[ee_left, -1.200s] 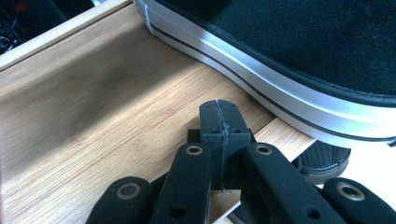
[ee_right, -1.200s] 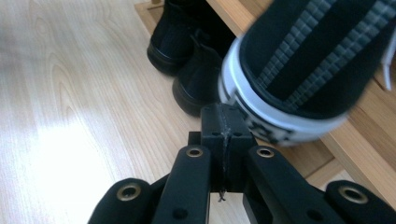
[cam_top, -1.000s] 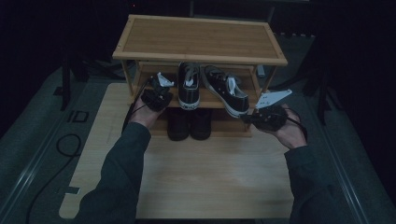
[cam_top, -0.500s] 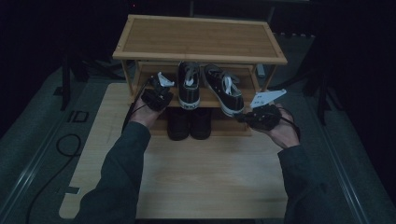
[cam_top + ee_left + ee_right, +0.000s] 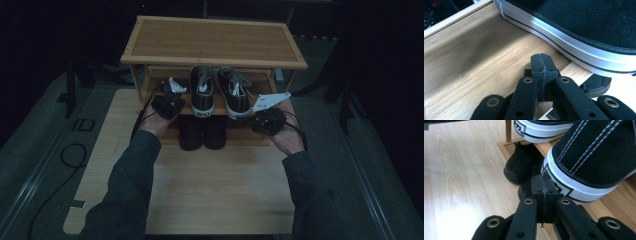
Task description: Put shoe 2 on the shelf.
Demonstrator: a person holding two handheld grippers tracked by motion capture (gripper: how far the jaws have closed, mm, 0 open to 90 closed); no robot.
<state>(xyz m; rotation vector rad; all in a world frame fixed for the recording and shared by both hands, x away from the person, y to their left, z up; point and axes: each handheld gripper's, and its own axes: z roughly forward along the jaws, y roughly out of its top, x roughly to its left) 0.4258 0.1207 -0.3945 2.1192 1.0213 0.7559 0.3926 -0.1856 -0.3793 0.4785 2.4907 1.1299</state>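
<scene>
**Closed grippers nudge a pair of sneakers on the rack shelf**

High view: a pair of black-and-white sneakers (image 5: pixel 220 92) sits on the middle shelf of a wooden shoe rack (image 5: pixel 215 42), heels toward the person, above a pair of black shoes (image 5: pixel 202 132) on the lowest level. The left gripper (image 5: pixel 169 102) is at the left sneaker's side, the right gripper (image 5: pixel 262 119) at the right sneaker's heel. The heel patches carry writing too small to read.

Left gripper view: the left gripper's jaws are pressed together with nothing between them, tips over the shelf board (image 5: pixel 481 55) just beside the sneaker's white sole (image 5: pixel 564 42). To square the shoe, I would push low on the sole, not the canvas.

Right gripper view: the right gripper (image 5: pixel 541 185), jaws together and empty, meets the right sneaker's heel (image 5: pixel 584 170). A steady, level push along the shelf seems best. The heel label is partly hidden, unreadable.
</scene>
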